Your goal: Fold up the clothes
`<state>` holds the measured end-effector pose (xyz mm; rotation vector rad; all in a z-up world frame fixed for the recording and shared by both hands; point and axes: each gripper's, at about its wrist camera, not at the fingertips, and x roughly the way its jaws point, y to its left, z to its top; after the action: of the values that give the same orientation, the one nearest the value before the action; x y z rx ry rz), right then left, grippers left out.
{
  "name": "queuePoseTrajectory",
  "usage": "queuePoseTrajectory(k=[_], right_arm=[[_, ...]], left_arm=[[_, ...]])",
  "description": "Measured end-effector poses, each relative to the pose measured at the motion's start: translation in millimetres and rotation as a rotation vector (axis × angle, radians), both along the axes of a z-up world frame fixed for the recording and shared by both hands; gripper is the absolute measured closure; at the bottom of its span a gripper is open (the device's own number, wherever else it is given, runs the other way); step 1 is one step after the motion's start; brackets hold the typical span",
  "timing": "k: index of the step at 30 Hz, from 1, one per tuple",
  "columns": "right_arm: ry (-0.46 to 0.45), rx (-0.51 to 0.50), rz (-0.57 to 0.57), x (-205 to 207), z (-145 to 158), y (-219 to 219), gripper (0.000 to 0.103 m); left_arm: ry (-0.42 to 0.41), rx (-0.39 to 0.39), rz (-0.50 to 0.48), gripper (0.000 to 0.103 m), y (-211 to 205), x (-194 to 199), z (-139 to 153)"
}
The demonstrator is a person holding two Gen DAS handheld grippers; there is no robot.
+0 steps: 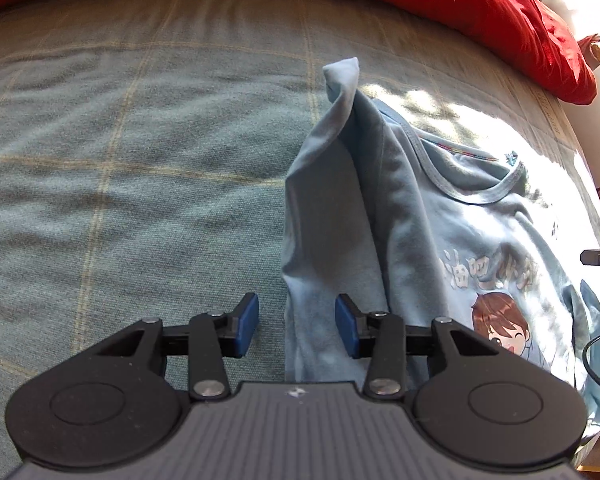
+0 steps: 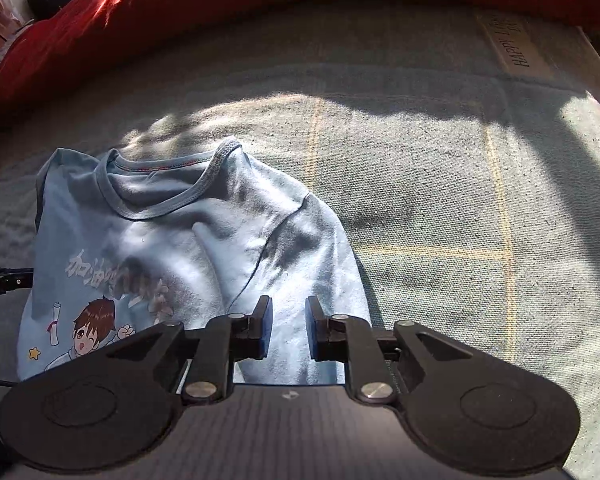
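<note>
Now the light blue shirt [image 2: 180, 248] lies print-side up on the bed [image 1: 120, 160], its neckline toward the red pillow [image 1: 500, 12], and both my grippers hover low over it with nothing gripped. My left gripper [image 1: 296, 326] has its jaws well apart, straddling the shirt's left edge, where the sleeve [image 1: 340, 128] already lies turned inward and runs up to a twisted tip past the collar. My right gripper [image 2: 288, 328] has its jaws parted more narrowly, over the right sleeve [image 2: 312, 248], which lies spread out flat from the shoulder seam. By my judgement the shirt is part folded along its left side, with the right side open. To handle the right side well, I would take the cloth near the sleeve's outer edge, pinching only the layers meant to travel, and bring it across parallel to the body so the fold line runs straight from shoulder to hem. That twisted tip on the left wants smoothing, or the bundle will bulge. The cloth is soft and creases easily, so low, slow lifts should keep the cartoon print [image 2: 96, 328] from dragging askew.
</note>
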<state>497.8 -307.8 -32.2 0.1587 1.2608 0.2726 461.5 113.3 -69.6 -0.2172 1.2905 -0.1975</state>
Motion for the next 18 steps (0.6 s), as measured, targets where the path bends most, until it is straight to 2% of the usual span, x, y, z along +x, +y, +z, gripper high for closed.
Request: queuePoseTrajectory(k=[3,5,7,12,18], right_arm=[[0.019,0.009,0.025,-16,2,14,0.067],[0.033,0.012,0.060,-29,2,27,0.065],[0.047,0.016,0.093,-41,2,39,0.057],[0.074,0.041,0.155,-71,4,66,0.052],[0.096,0.080,0.153,-99,6,73,0.048]], left_arm=[[0.024,-0.018,0.008,0.060,-1,-18,1],[0.038,-0.025,0.012,0.060,-4,-32,-1],[0.047,-0.025,0.019,0.060,-5,-46,-3],[0.080,-0.061,0.098,0.060,1,-75,-8],[0.142,-0.136,0.183,0.062,5,-112,-13]])
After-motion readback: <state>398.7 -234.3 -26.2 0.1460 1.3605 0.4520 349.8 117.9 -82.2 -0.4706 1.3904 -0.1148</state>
